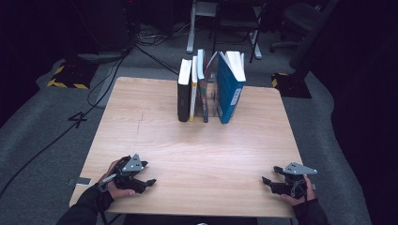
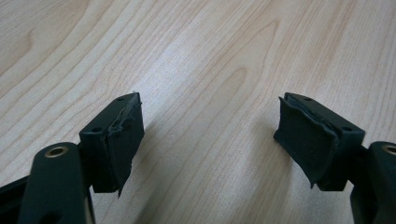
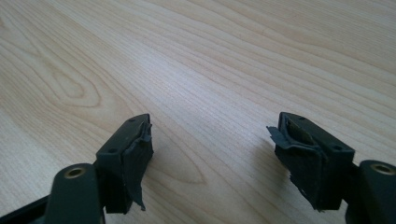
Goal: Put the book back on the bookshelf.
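Left tongs (image 1: pixel 146 182): I hold them parted, nothing between, low over the surface (image 1: pixel 197 150).
Right tongs (image 1: pixel 268 181): likewise parted, nothing held.
Books (image 1: pixel 211 86): standing in a row well ahead, between both tongs.
Progress: I judge nothing is grasped yet; reaching remains.

Table (image 1: pixel 197 154) evenly lit, surroundings dark; soft shadows under pads (image 2: pixel 126 140); close-ups slightly soft.

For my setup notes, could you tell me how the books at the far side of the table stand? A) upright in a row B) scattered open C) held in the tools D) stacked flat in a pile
A: the books stand upright, side by side, on the table, far from both tools.
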